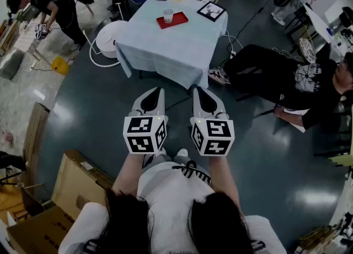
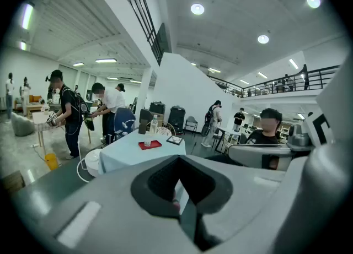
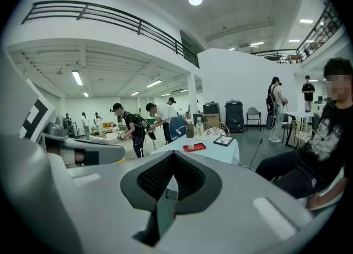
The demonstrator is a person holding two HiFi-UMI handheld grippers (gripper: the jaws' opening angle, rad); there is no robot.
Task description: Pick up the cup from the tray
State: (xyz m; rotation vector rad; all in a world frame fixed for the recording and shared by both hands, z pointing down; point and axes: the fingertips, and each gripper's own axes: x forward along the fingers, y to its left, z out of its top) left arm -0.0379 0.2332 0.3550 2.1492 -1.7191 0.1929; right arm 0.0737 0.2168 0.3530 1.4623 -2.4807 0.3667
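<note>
As you face the table [image 1: 165,49] in the head view, left gripper [image 1: 156,94] and right gripper [image 1: 200,93] level short of it, cup [image 1: 168,15] on red tray [image 1: 179,21] toward the table's far edge, left gripper view, jaws pressed together, empty, right gripper view, jaws likewise closed on nothing

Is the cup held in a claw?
No, the cup stands on the red tray on the table, far from the left claw and the right claw.

Pale cup [image 1: 167,15] upright on red tray [image 1: 180,21], atop table [image 1: 165,49].
</note>
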